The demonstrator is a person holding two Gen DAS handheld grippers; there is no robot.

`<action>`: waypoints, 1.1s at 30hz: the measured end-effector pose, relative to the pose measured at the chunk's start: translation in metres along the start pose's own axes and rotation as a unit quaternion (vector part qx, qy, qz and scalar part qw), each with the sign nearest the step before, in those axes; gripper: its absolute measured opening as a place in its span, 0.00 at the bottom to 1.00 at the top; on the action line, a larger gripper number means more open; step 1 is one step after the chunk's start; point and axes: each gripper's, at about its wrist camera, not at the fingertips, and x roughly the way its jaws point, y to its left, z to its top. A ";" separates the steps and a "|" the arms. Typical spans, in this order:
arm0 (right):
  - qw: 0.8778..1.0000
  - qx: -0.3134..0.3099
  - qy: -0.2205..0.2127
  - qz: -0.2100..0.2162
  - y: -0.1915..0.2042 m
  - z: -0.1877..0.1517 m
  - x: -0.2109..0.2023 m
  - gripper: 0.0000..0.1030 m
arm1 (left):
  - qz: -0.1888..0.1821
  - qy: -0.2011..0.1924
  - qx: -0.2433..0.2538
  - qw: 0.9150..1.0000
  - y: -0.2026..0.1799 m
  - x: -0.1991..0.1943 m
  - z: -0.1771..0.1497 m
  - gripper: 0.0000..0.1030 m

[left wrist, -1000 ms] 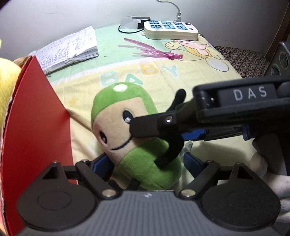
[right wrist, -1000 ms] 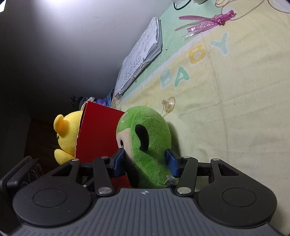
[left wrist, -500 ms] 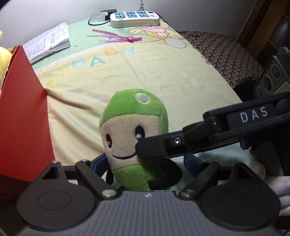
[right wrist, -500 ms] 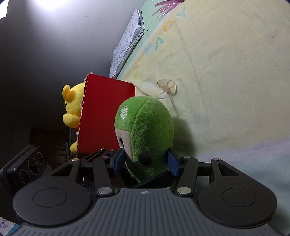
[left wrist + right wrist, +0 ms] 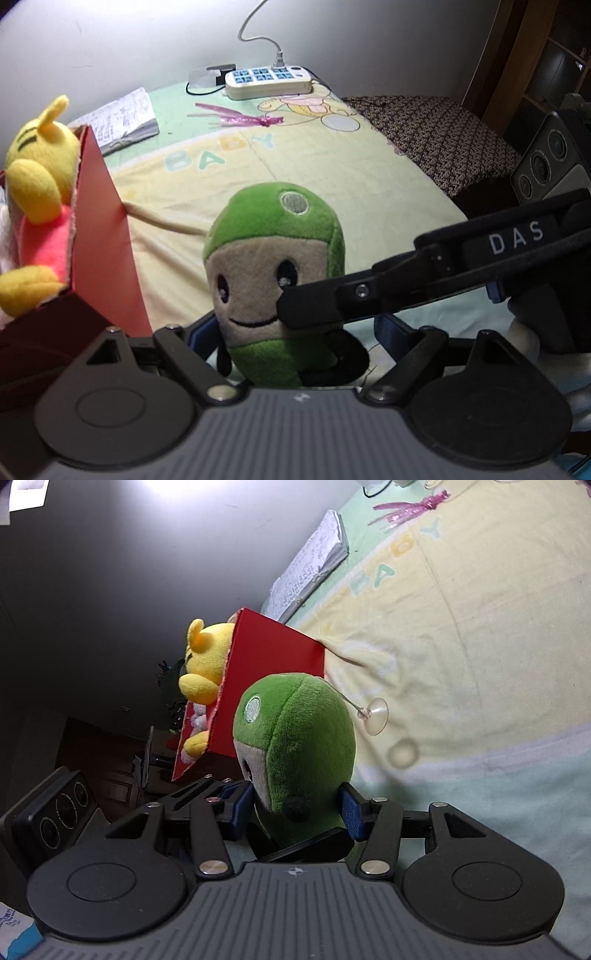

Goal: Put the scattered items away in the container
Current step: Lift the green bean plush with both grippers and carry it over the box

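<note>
The right tool (image 5: 297, 808) squeezes the green toy (image 5: 299, 746) between its blue pads, up above the bed sheet (image 5: 480, 646). The left tool (image 5: 291, 328) sits spread wide around the toy, not pinching it. "DAS" is written on the right tool. Beside the toy stands the red box (image 5: 107, 229), a yellow toy (image 5: 37, 162) inside. Farther along, the sheet reads "BABY".

Both grippers: black linkage arms, silver pivot screws, blue finger pads (image 5: 350, 814), ribbed grey housing with round black discs. Right gripper (image 5: 314, 306) arm marked "DAS"; triple-lens black module behind. Possibly white glove, blurred.
</note>
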 end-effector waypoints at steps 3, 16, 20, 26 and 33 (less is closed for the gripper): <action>0.999 -0.026 -0.025 -0.002 0.021 -0.007 -0.005 0.52 | -0.003 -0.025 0.016 1.000 0.006 -0.020 0.000 0.85; 0.988 -0.096 -0.117 0.020 0.117 -0.030 0.021 0.51 | -0.005 -0.157 0.048 0.987 0.068 -0.114 -0.002 0.86; 0.983 -0.125 -0.134 0.009 0.144 -0.034 0.037 0.51 | -0.012 -0.175 0.039 0.984 0.097 -0.130 -0.006 0.86; 0.977 -0.155 -0.148 0.010 0.178 -0.031 0.069 0.51 | 0.000 -0.202 0.028 0.979 0.137 -0.154 -0.013 0.87; 0.976 -0.174 -0.131 0.005 0.208 -0.015 0.120 0.51 | 0.013 -0.210 -0.025 0.977 0.191 -0.165 -0.018 0.87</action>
